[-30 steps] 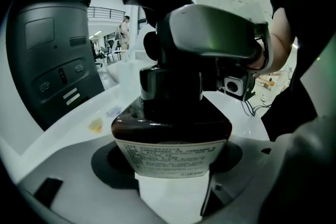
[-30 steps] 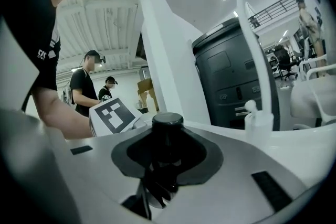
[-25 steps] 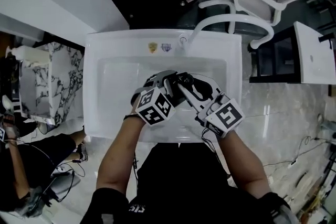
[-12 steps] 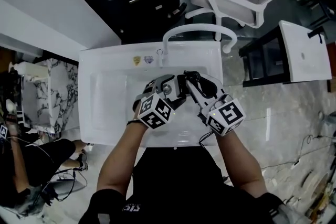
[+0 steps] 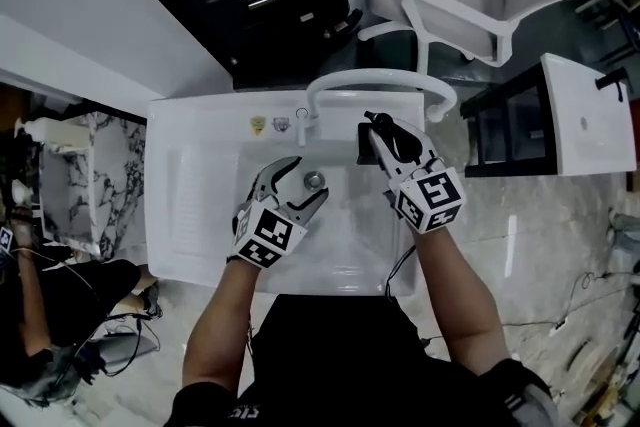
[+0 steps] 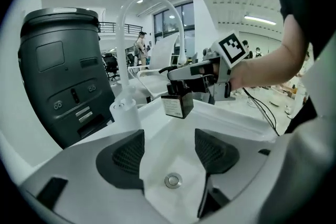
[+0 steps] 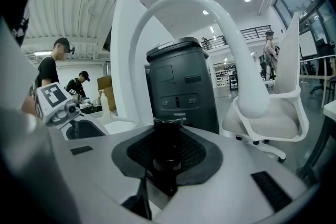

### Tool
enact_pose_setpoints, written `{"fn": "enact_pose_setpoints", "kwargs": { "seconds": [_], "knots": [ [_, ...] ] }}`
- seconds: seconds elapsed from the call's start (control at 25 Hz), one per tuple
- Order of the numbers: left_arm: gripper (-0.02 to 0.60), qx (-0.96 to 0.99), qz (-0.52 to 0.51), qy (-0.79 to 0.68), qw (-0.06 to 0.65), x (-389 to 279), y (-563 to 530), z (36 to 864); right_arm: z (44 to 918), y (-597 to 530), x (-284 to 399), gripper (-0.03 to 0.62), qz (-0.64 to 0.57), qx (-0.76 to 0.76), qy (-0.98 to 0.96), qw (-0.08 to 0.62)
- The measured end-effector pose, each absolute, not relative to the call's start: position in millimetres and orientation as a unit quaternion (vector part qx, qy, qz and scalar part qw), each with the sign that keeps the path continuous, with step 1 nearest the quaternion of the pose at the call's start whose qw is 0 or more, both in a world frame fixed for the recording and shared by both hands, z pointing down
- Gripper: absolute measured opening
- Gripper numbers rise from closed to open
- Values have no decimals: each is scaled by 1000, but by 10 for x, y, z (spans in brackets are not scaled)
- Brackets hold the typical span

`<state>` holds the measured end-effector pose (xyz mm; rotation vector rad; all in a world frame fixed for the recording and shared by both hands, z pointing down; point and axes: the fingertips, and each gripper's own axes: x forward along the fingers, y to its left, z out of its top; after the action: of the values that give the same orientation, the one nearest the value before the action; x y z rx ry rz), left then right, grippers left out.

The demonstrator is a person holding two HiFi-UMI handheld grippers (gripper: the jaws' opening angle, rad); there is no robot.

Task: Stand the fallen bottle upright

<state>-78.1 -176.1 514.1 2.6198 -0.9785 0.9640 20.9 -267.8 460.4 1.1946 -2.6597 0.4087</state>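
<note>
Left gripper (image 6: 168, 152): the jaws are held wide apart, having just been closing a little; nothing is gripped, and only the drain (image 6: 172, 181) is seen below the gap.
Right gripper (image 5: 385, 128): the jaws are clamped on the neck of the dark bottle (image 6: 177, 105).
Bottle position: it is carried cap up, base down, over the right part of the white sink (image 5: 200, 120), beside the arched faucet (image 5: 380, 78).
Contact: whether the base touches the sink cannot be told.
</note>
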Motion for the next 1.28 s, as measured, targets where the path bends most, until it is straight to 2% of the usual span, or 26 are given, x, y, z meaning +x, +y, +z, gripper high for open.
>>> {"fn": "enact_pose_setpoints", "kwargs": {
  "seconds": [0.16, 0.64, 0.68, 0.76, 0.84, 1.28],
  "knots": [
    [278, 881, 311, -344, 97, -868, -1763, 5043, 4653, -2938, 181, 106, 134, 409, -897, 104],
    [252, 878, 308, -350, 107, -1142, -1777, 4905, 4904, -3242, 102, 110, 121, 444, -881, 112],
    [247, 878, 306, -351, 108, -1168, -1773, 4887, 4931, -3220, 93, 118, 126, 445, -879, 120],
    [240, 879, 302, -354, 106, -1223, -1772, 4817, 4979, -3161, 82, 174, 141, 450, -872, 132],
    [231, 880, 298, -355, 99, -1273, -1760, 4717, 4998, -3085, 105, 194, 154, 465, -861, 138],
    [185, 898, 235, -364, 79, -1593, -1455, 4218, 4812, -2617, 260, 189, 211, 548, -800, 121]
  ]
}}
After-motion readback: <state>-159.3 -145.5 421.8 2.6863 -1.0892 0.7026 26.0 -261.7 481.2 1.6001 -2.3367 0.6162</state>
